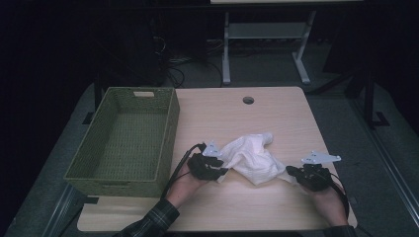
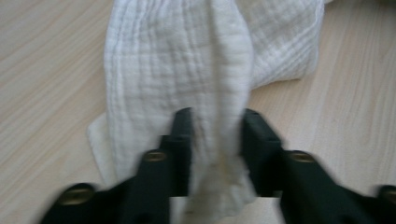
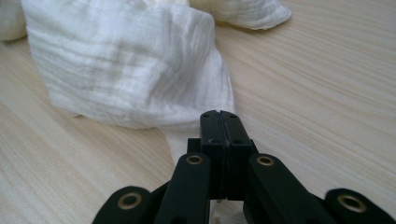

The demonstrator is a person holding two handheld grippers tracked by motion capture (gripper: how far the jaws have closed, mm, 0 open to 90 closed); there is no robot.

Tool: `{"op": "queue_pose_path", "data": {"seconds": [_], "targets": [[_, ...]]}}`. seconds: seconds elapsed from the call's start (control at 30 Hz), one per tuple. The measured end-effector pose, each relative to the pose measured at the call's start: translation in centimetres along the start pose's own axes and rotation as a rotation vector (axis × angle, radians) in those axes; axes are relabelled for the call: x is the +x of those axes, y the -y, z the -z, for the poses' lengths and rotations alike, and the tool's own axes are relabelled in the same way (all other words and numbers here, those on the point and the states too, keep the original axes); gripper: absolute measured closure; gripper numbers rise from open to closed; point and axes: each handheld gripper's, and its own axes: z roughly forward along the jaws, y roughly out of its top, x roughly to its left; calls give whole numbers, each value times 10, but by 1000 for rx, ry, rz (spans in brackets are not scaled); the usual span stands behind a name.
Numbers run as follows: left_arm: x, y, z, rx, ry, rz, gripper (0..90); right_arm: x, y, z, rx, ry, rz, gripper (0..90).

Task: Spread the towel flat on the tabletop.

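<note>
Cloth [image 1: 249,158] as the thing in hand: white, crinkled, heaped loosely rather than spread. Resting on the pale wood counter [image 1: 276,113], toward its near edge and between the two hands. Well apart from the green woven basket [image 1: 116,187], which fills the counter's left side. Pinched at its left end by the left gripper [image 2: 215,122]: jaws part-way closed, a raised fold bunched between the pads and touching both. Met at its right corner by the right gripper [image 3: 219,114]: jaws pressed fully together, a thin edge of fabric running in beneath them. Cannot tell whether that edge is truly caught between the pads or merely lying under them. Looks like a two-handed pick-up or spreading of the fabric. Main risk from here: lifting or pulling apart with the right corner not actually held, leaving the fabric dangling from the left fold alone. Second risk: the soft, thick fold sliding out of the left pads under a sharp tug, since only a bunch of loose weave is gripped and no hem. Also possible: dragging instead of lifting, and so snagging the trailing end on the basket rim on the way over.
</note>
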Motion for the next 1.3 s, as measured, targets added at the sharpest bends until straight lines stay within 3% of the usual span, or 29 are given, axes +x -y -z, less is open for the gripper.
{"op": "queue_pose_path", "data": {"seconds": [0.07,0.1,0.43,0.6,0.77,0.87,1.1,1.17,1.3], "targets": [[3,0,3,-17,8,10,863,0,0,1,-1,-1,4,895],[4,-2,7,-29,8,17,871,0,0,1,-1,-3,6,895],[17,-22,51,-157,8,37,879,-1,-10,25,-71,37,27,895],[18,-36,73,-212,50,47,879,-4,-16,43,-128,62,34,895],[15,-48,85,-237,83,18,876,-2,-22,55,-163,68,56,895],[19,-49,75,-187,66,2,861,-3,-23,55,-160,67,55,895],[42,-41,30,-93,30,63,825,-10,-17,37,-102,57,35,894],[46,-37,16,-48,16,56,825,-11,-15,31,-83,55,33,894],[45,-31,8,-21,26,67,755,-10,-13,21,-49,53,44,888]]}}
